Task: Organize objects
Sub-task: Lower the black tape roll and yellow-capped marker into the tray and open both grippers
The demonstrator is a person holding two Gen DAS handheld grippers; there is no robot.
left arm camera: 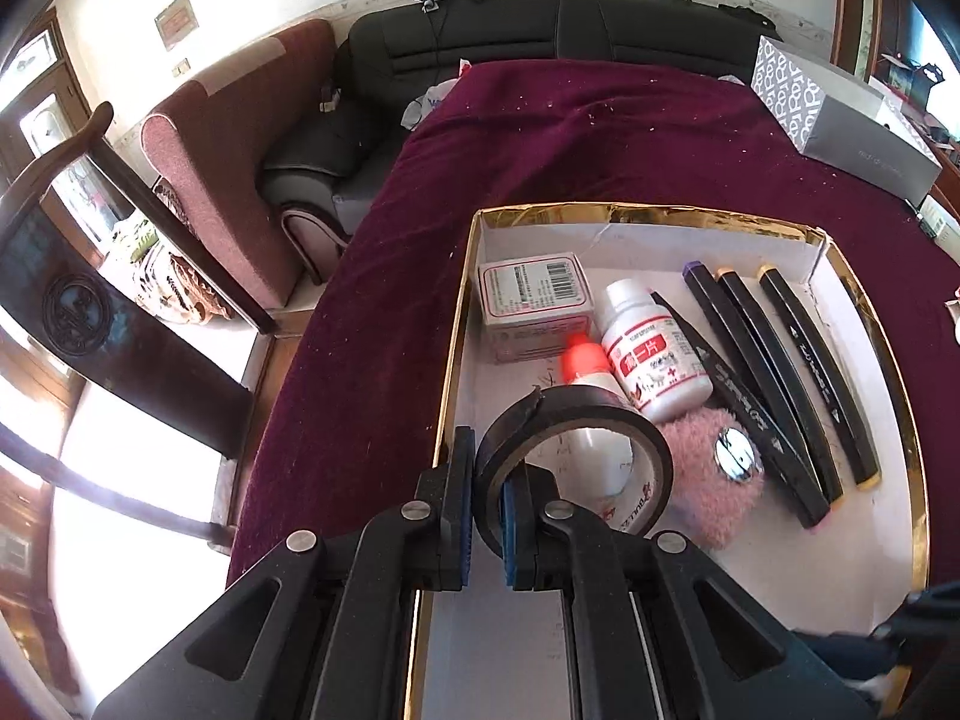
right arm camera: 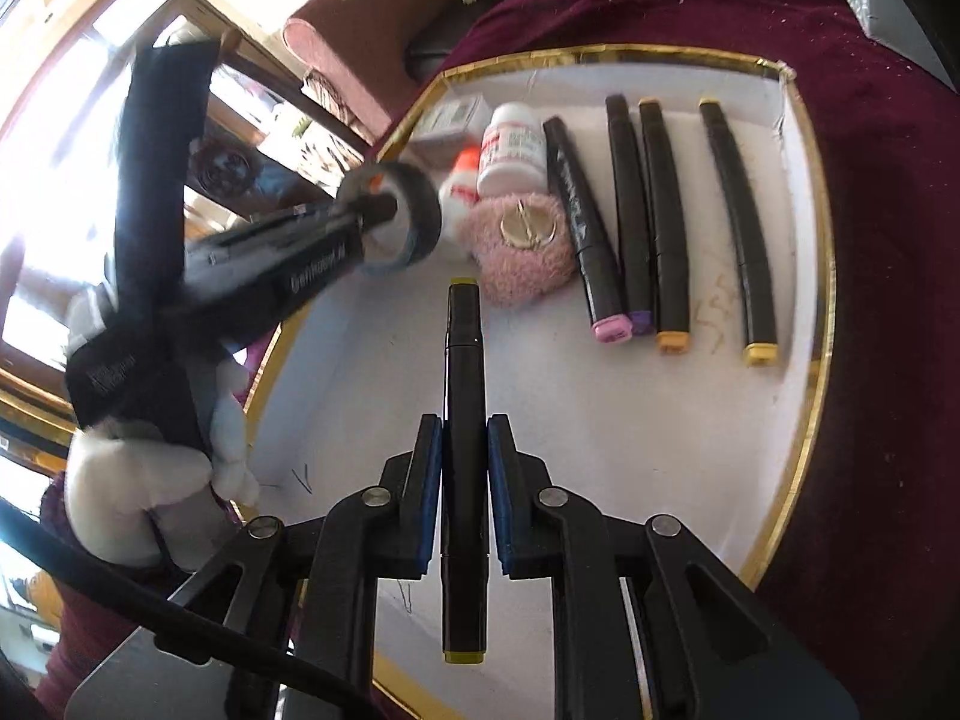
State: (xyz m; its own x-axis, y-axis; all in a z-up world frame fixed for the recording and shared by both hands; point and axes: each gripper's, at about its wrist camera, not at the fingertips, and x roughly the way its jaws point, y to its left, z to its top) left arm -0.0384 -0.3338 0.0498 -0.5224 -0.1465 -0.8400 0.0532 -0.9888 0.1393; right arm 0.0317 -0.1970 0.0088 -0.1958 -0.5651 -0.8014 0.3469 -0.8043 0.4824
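The left tongs [left arm camera: 485,498] are clamped on the wall of a roll of black tape [left arm camera: 573,453], one pad inside the ring and one outside, so the roll stands on edge out past the tips, above the near-left part of the gold-rimmed box [left arm camera: 900,396]. The right tongs [right arm camera: 465,480] are clamped across the barrel of a black marker with yellow ends [right arm camera: 463,420]; its long axis runs straight out along the fingers, one end well ahead of the tips and the other back toward the camera.

What the coming placement turns on, as I judge it: four markers [right arm camera: 660,228] already lie in a row ahead and to the right of the right tongs, roughly parallel to the held one — it needs a shift rightward more than a turn. The right hand is the nearer to that row. The left tongs' roll hangs just short of a red-capped bottle [left arm camera: 591,375], a white pill bottle [left arm camera: 651,348] and a pink fuzzy piece [left arm camera: 717,468] — free floor lies on the near side of those.
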